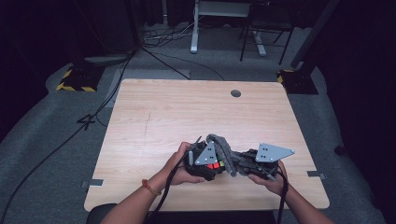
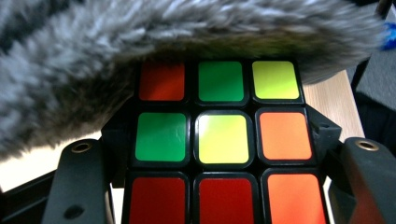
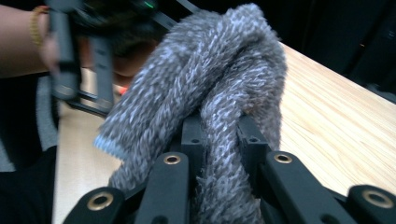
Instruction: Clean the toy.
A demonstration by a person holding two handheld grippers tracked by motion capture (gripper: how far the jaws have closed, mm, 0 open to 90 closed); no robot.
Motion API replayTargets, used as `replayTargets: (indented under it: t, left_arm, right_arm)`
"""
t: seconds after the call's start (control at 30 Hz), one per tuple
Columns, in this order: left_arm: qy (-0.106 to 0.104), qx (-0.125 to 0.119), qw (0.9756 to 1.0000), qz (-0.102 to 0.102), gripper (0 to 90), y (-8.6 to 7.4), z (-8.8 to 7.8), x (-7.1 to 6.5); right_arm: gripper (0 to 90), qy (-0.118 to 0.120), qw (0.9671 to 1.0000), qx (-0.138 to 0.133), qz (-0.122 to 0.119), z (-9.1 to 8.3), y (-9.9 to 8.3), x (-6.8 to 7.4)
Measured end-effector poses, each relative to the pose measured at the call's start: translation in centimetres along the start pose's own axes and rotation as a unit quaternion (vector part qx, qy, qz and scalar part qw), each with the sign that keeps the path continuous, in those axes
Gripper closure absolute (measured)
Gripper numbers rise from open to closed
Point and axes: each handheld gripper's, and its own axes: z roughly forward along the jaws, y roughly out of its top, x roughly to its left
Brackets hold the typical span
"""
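Holding a scrambled puzzle cube (image 2: 224, 144) in my left tongs (image 1: 208, 164), I have its black frame pinched from both sides, and the face turned toward that camera shows red, green, yellow and orange tiles. My right tongs (image 3: 219, 158) are pressed together on a bunched length of fuzzy grey cloth (image 3: 210, 88), the fabric squeezed up between the two jaws.

What the coming move turns on is how the cloth lies against the cube. In the high view the cloth (image 1: 227, 154) runs as a thick band from the right tongs (image 1: 252, 163) leftward and arches up over the top of the cube (image 1: 215, 165), so its long axis goes roughly side to side, parallel to the near edge of the bench (image 1: 187, 107). From the left gripper view the grey pile (image 2: 140, 37) hangs over the cube's upper row and down past its left side; I think it rests on the cube's top, though the blur there keeps me from being sure.

Both hands sit close together near the middle of the near edge, the left hand (image 1: 180, 168) just beside the cube and the right hand (image 1: 273, 179) toward the near right corner. The right tongs are the ones nearer the free length of cloth. Beyond them the bench lies bare to the far edge and to both side edges, so there is room to draw the cloth away or around.
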Motion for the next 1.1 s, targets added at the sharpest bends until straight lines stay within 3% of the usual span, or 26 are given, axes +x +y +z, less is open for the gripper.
replayTargets:
  t: [0.13, 0.23, 0.43, 0.53, 0.7, 0.83, 0.93, 1.1]
  left_arm:
    - [0.0, -0.025, 0.9996, -0.01, 33.2, 0.3, -0.8, 0.4]
    - [0.01, -0.035, 0.9993, -0.012, 33.2, 0.4, -1.6, 0.7]
    - [0.03, -0.044, 0.9985, -0.011, 33.2, 0.3, -2.5, 1.3]
    - [0.017, -0.029, 0.9994, -0.009, 33.2, 0.0, -1.5, 0.9]
    - [-0.016, -0.011, 0.9998, 0.004, 33.2, 0.0, 0.3, -0.1]
    - [-0.036, -0.014, 0.9992, 0.001, 33.2, 0.1, 0.8, -0.4]
    - [-0.038, -0.025, 0.999, -0.003, 33.2, 0.2, 0.5, -0.4]
    - [-0.026, -0.039, 0.9988, -0.015, 33.2, 0.0, -0.6, 0.3]
  right_arm:
    - [77.4, -0.005, 0.9996, 0.021, 0.017, 0.2, -0.6, -0.8]
    - [77.4, 0.0, 0.9994, 0.033, 0.012, 0.4, -0.9, -0.8]
    - [77.3, 0.017, 0.9995, 0.027, 0.004, 0.3, -0.6, -0.3]
    - [77.3, 0.025, 0.9996, 0.013, -0.004, -0.1, -0.2, -0.1]
    - [77.3, 0.015, 0.9998, -0.009, -0.005, -0.8, 0.1, 0.0]
    - [77.3, -0.005, 1.0, -0.001, -0.003, -0.7, 0.0, -0.4]
    - [77.4, -0.015, 0.9998, 0.012, 0.007, -0.4, -0.6, -0.9]
    - [77.4, -0.01, 0.9992, 0.035, 0.018, 0.3, -1.3, -1.2]
